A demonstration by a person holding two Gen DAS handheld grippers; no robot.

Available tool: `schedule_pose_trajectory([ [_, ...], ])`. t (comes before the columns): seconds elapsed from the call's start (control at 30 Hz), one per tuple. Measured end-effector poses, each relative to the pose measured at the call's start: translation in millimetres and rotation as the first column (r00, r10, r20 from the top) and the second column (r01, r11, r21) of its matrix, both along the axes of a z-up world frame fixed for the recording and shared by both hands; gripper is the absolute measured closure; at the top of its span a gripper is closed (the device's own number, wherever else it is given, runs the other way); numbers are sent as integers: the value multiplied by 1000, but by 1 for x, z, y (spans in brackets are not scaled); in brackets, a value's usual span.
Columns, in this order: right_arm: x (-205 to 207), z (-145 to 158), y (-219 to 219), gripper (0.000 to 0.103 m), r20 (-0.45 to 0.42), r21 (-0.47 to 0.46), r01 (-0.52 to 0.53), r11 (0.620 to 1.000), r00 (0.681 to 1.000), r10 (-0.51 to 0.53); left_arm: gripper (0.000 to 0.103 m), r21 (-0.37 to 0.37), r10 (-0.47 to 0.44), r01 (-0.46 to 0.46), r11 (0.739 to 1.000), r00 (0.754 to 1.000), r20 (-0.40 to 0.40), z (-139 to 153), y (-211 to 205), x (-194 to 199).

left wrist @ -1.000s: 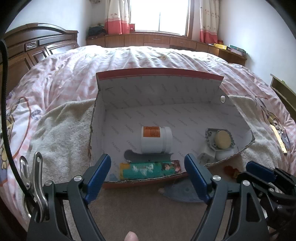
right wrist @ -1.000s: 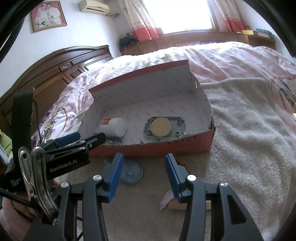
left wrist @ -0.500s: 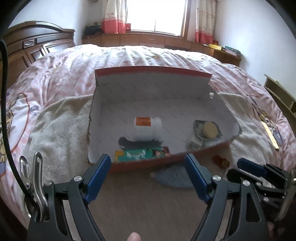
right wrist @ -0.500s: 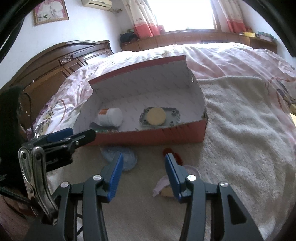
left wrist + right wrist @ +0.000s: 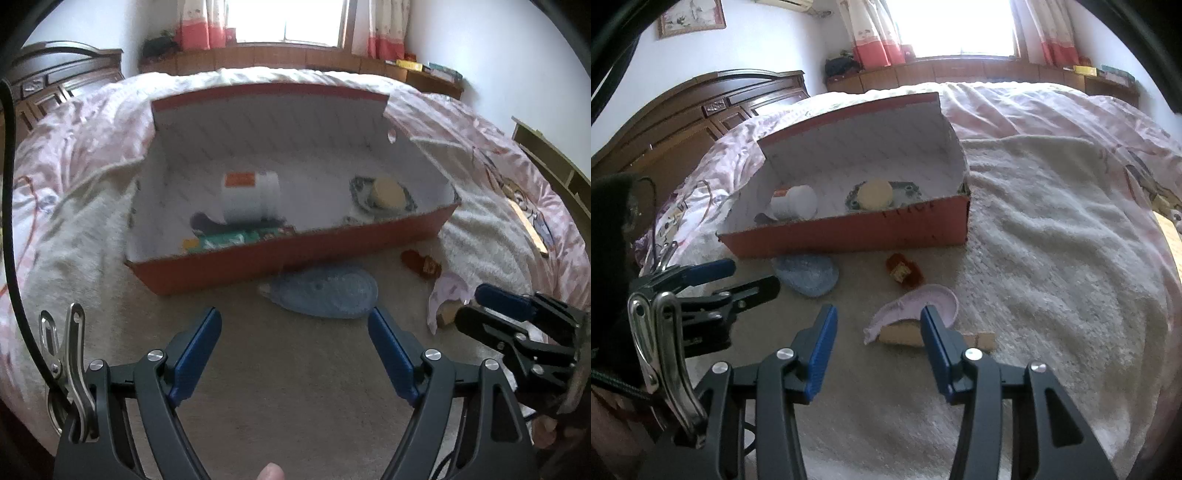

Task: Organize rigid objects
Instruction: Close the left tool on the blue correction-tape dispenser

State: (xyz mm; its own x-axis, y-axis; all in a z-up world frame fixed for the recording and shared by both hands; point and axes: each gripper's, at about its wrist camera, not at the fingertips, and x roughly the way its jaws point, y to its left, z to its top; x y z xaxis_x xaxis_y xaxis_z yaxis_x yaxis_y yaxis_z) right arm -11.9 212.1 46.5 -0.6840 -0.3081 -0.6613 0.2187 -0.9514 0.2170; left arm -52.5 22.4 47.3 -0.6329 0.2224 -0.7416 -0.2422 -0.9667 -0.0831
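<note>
A red cardboard box (image 5: pixel 295 254) (image 5: pixel 849 236) with a white inside stands on the bed. In it lie a white jar (image 5: pixel 251 199) (image 5: pixel 796 201) with an orange label, a green packet (image 5: pixel 236 238), and a grey piece with a yellow disc (image 5: pixel 388 192) (image 5: pixel 875 192). On the towel in front of the box lie a blue oval disc (image 5: pixel 325 291) (image 5: pixel 809 275), a small red-brown item (image 5: pixel 421 264) (image 5: pixel 903 271), and a lilac dish (image 5: pixel 448 295) (image 5: pixel 916 304) over a wooden block (image 5: pixel 901 334). My left gripper (image 5: pixel 295 325) is open wide, short of the blue disc. My right gripper (image 5: pixel 879 317) is open and empty, just short of the dish.
A cream towel (image 5: pixel 1052 240) covers the pink quilt (image 5: pixel 74 140) under everything. A dark wooden headboard (image 5: pixel 701 110) stands to the left. A window bench (image 5: pixel 295 59) runs along the far wall. A wooden board (image 5: pixel 532 229) lies at the bed's right edge.
Both grippers have drawn back from the box and sunk a little. The box looks farther off, and the blue disc, red-brown item and lilac dish have come fully into view. Jaws unchanged.
</note>
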Motion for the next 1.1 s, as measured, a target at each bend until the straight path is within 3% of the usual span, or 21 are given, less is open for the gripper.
schedule_pose_trajectory([
  [0.23,2,-6,6,52,9,-15,10,1000,1000,-10,19,-24,6,-6,1000,999,39,-19,13,-14],
  [0.33,2,-8,9,51,14,-23,13,1000,1000,-13,12,-22,4,-3,1000,999,42,-23,21,-18],
  [1.1,-1,-16,12,50,23,-45,10,999,1000,-9,14,-79,37,-37,996,999,1,-28,33,-24],
])
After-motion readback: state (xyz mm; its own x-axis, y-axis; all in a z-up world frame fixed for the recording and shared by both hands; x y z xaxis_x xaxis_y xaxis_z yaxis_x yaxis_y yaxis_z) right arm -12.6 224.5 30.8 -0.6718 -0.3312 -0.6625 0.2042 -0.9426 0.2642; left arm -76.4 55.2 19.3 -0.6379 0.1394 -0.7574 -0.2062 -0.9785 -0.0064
